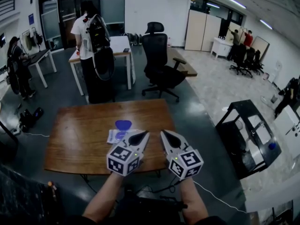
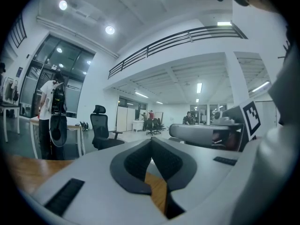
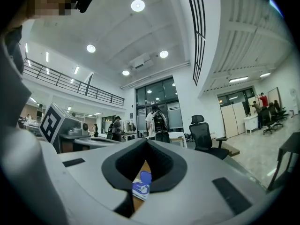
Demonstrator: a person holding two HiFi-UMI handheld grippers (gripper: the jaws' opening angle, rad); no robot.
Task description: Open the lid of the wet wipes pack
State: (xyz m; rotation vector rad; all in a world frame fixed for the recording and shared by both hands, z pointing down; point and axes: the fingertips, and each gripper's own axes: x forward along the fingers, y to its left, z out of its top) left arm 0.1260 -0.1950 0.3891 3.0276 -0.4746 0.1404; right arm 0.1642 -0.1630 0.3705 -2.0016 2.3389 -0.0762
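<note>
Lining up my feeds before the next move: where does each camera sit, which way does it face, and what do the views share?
Head view: on the person's head, looking steeply down on the wooden table and the wet wipes pack, its lid up; both forearms, left gripper and right gripper show.
Left gripper view: rides the left gripper, faces level across the room; its shut jaws show, with the right gripper alongside.
Right gripper view: rides the right gripper, also level; its shut jaws show, with the pack seen through their gap.
Shared: all three show the office chair.
</note>
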